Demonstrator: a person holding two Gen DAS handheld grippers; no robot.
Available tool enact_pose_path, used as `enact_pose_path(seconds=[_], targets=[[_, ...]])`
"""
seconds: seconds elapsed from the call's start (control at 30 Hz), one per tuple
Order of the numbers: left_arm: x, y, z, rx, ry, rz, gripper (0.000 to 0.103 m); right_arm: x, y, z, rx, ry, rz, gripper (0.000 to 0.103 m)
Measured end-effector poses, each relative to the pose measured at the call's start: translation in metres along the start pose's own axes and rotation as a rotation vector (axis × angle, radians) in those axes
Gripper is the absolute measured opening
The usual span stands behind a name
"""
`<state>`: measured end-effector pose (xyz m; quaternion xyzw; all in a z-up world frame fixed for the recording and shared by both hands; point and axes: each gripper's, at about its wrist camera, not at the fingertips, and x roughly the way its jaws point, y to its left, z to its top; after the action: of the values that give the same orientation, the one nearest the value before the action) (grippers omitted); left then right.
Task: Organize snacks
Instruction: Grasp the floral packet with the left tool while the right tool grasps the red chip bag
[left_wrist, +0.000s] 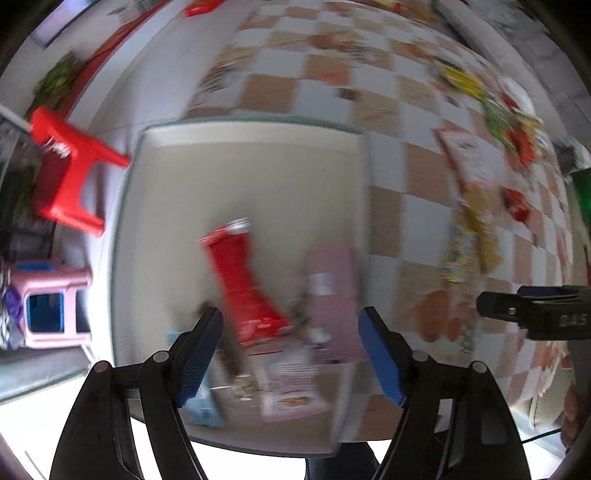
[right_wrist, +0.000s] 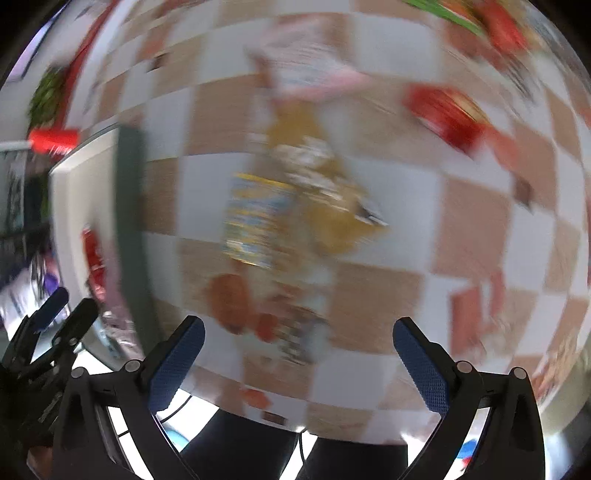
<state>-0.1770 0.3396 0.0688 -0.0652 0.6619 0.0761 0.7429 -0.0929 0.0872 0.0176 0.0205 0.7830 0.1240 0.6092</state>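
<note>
Both views are motion-blurred. A beige tray (left_wrist: 258, 162) sits on the checkered tablecloth. In it lie a red snack packet (left_wrist: 243, 284), a pink packet (left_wrist: 332, 295), a light blue packet (left_wrist: 203, 406) and a pink-white packet (left_wrist: 291, 391). My left gripper (left_wrist: 291, 354) is open and empty above the tray's near end. My right gripper (right_wrist: 299, 365) is open and empty above the cloth, just short of a yellow-blue packet (right_wrist: 255, 221) and a yellow packet (right_wrist: 328, 199). A red packet (right_wrist: 443, 114) and a pink-white packet (right_wrist: 306, 66) lie farther off.
More packets, green and yellow (left_wrist: 498, 118), lie at the table's far right. A red stool (left_wrist: 70, 173) and a pink stool (left_wrist: 51, 306) stand on the floor left of the table. The tray's dark rim (right_wrist: 129, 229) shows at the left of the right wrist view.
</note>
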Motion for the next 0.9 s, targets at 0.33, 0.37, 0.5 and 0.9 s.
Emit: enact_pose_path(seconds=[0.33,0.37,0.5,0.9], targets=[[-0.003,-0.069,0.008,0.157,-0.010,-0.005,0.079,-0.004,-0.069,-0.021,0.152,-0.015,0.035,0.103],[-0.003,-0.072,0.007,0.163,-0.007,-0.004,0.079,-0.003,-0.073,-0.023,0.159,-0.015,0.038,0.103],[0.013,-0.093,0.017,0.186,0.015,-0.008,0.079,0.000,-0.096,-0.034,0.181,-0.006,0.049,0.103],[0.070,-0.135,0.054,0.193,0.090,-0.036,0.079,-0.010,-0.143,-0.051,0.195,-0.002,0.049,0.103]])
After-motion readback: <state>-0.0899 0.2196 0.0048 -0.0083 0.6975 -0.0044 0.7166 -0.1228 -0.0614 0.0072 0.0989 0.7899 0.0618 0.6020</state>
